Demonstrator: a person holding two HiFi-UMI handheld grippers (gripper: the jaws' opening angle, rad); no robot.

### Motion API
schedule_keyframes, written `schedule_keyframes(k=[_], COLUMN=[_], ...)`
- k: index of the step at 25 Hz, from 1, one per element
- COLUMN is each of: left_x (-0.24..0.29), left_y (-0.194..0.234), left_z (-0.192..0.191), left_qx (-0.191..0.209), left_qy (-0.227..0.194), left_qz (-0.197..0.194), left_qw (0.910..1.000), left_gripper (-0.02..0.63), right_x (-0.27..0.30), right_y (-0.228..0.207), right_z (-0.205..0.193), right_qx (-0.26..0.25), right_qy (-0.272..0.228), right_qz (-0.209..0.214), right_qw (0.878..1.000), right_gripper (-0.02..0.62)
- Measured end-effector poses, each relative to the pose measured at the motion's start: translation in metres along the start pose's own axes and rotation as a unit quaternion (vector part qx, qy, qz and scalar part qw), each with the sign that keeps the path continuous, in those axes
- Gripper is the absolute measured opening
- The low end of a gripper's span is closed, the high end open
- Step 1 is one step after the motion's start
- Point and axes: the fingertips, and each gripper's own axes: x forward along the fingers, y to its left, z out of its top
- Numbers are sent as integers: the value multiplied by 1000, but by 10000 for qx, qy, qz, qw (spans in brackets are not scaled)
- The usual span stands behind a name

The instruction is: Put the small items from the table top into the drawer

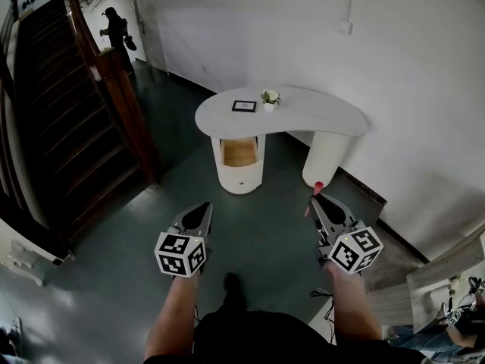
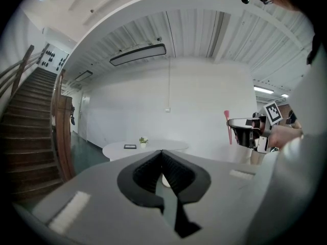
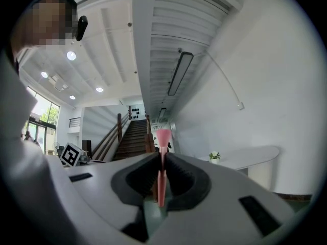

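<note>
A white curved table [image 1: 303, 116] stands a few steps ahead, far from both grippers. On it are a small potted plant [image 1: 270, 98] and a black-framed card [image 1: 244, 106]. Its left pedestal has an open wooden compartment [image 1: 239, 152]. My right gripper [image 1: 314, 199] is shut on a thin pink stick with a flared tip [image 1: 317, 187], which stands up between the jaws [image 3: 163, 157]. My left gripper [image 1: 204, 205] is shut with nothing in it; its tips meet [image 2: 162, 154]. The left gripper view shows the table [image 2: 153, 148] and the right gripper [image 2: 245, 131] with the pink stick [image 2: 227, 124].
A dark wooden staircase [image 1: 68, 127] rises at the left, with a person [image 1: 117, 32] standing far behind it. White walls close the back and right. Dark green floor [image 1: 258, 233] lies between me and the table. Grey steps and cables [image 1: 424, 294] sit at lower right.
</note>
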Motion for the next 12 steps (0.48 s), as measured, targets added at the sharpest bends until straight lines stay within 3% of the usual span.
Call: schedule_keyframes(k=[12], left_x=[94], left_y=[84], left_z=[-13], left_qx=[-158], left_qy=[288], left_qz=[-79], left_qw=[9994], left_gripper=[11], right_x=[113], right_y=[-46], right_z=[-32], right_qx=[168], right_qy=[385], right_qz=[-22], right_qw=[9991], right_gripper=[54])
